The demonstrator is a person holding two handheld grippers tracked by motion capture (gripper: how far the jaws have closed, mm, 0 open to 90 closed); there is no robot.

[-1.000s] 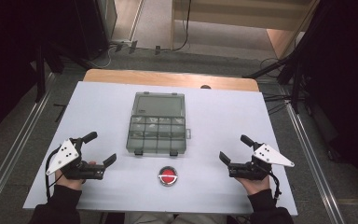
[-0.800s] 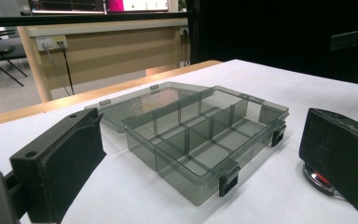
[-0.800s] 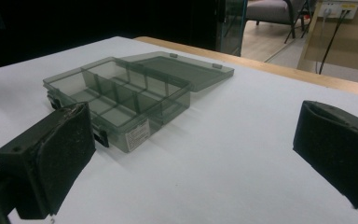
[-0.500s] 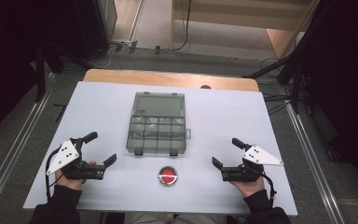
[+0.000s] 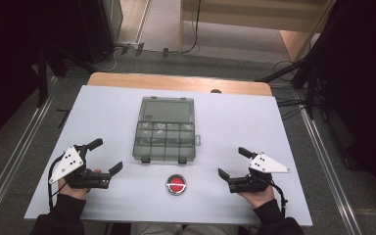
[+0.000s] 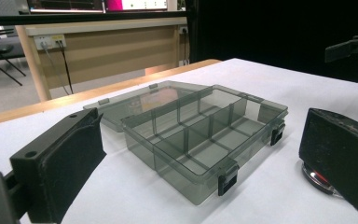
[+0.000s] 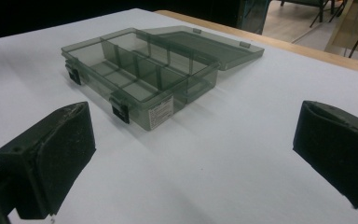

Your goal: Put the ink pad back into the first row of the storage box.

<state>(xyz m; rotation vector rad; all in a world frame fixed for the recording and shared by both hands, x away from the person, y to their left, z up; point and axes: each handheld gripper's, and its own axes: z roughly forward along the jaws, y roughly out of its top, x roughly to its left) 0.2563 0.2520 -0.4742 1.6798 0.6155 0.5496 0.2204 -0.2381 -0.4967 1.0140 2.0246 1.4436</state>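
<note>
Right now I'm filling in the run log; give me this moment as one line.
left gripper: open, empty | right gripper: open, empty | organizer box: lid open, compartments empty | red round object: on table, untouched

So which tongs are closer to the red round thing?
The right tongs look a little closer to the red round thing. The left tongs sit slightly farther off on its other side. Both are open.

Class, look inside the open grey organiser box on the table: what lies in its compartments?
The organiser box shows only dividers and bare floors in its compartments; nothing lies in them. The near wall's label hides one small corner in the right gripper view.
</note>
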